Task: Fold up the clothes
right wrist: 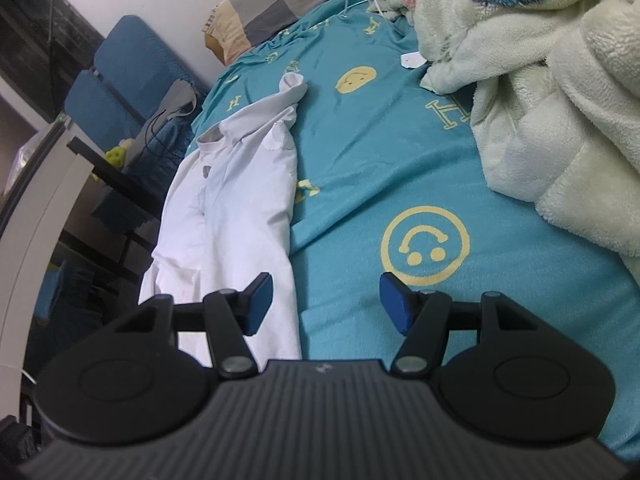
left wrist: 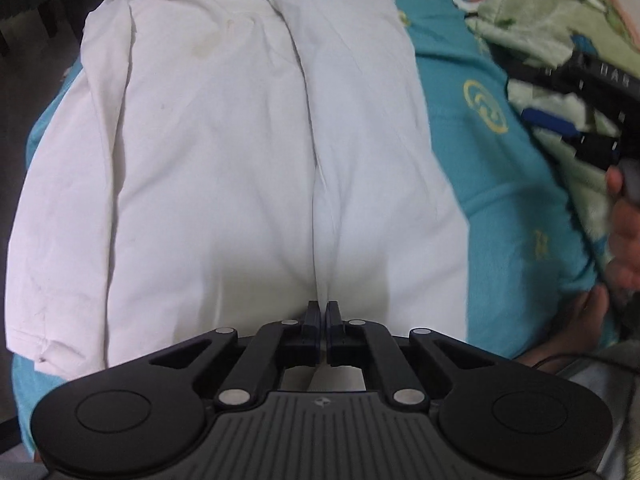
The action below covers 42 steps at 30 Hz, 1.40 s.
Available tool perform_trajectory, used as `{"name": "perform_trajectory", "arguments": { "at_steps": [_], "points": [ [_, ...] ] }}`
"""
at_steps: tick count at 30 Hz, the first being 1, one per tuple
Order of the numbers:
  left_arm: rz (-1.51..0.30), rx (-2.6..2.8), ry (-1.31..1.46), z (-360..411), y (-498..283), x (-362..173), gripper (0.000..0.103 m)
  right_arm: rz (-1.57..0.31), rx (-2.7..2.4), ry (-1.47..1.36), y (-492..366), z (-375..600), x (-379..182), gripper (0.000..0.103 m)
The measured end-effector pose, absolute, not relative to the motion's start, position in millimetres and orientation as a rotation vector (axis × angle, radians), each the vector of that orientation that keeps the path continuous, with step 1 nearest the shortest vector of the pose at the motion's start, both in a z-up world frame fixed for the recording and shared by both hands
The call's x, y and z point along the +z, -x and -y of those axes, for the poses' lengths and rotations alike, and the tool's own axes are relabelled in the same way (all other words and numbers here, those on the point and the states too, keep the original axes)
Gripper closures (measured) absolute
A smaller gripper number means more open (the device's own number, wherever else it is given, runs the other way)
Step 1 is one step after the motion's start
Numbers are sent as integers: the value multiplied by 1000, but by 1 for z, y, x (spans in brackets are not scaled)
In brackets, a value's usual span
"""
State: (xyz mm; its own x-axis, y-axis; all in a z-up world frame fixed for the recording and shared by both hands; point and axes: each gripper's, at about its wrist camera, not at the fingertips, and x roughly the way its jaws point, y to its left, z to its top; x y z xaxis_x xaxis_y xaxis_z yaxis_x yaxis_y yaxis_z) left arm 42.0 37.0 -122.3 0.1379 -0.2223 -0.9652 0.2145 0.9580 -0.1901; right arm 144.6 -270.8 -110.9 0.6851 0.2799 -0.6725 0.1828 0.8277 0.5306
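Note:
A white shirt [left wrist: 224, 168] lies lengthwise on the teal bed sheet [left wrist: 472, 152], its two sides folded in so they meet along a centre crease. My left gripper [left wrist: 324, 312] is shut at the shirt's near hem, pinching the cloth where the crease ends. In the right wrist view the same shirt [right wrist: 232, 200] stretches along the bed's left edge, collar at the far end. My right gripper [right wrist: 326, 300] is open, hovering over the sheet [right wrist: 380, 152] just right of the shirt, with nothing between its blue pads [right wrist: 394, 300]. The left wrist view shows that gripper [left wrist: 532, 96] off to the right.
A pale green fleece blanket [right wrist: 540, 80] is heaped on the bed's right side. A checked pillow [right wrist: 272, 4] lies at the far end. A blue chair [right wrist: 120, 80] and dark furniture stand left of the bed. A person's hand [left wrist: 624, 240] holds the right gripper.

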Motion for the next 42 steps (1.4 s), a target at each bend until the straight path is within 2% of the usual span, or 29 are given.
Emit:
{"name": "perform_trajectory", "arguments": {
  "at_steps": [7,9,14,15,17,24,27,32,38,40,41,42],
  "points": [
    [-1256,-371,-35,-27,-38,-89,97,-815,79,-581,-143,263,-107,40],
    [-1179,-382,-40,-29,-40,-71,85,-792,89,-572,-142,260,-103,40],
    [-956,-343,-10,-31,-77,-34,64,-721,140,-556,-141,254,-94,40],
    [-914,-333,-6,-31,-86,-29,56,-706,154,-549,-140,252,-92,40],
    [-850,-302,-17,-20,-106,-34,46,-681,178,-534,-139,247,-90,40],
    [-751,-292,-47,-14,-131,-57,23,-665,227,-480,-146,224,-86,42],
    [-695,-283,-71,-24,-133,-57,19,-671,257,-455,-173,206,-80,45],
    [-642,-243,-12,-58,-147,-58,16,-664,321,-337,-260,153,-71,46],
    [-685,-167,92,-95,-172,-75,16,-661,323,-146,-377,77,-94,51],
    [-698,-163,127,-103,-176,-78,16,-688,277,-54,-405,59,-109,54],
    [-703,-162,142,-106,-178,-80,16,-702,251,-4,-417,50,-117,59],
    [-707,-160,157,-109,-179,-82,16,-718,225,46,-429,42,-126,69]
  ]
}}
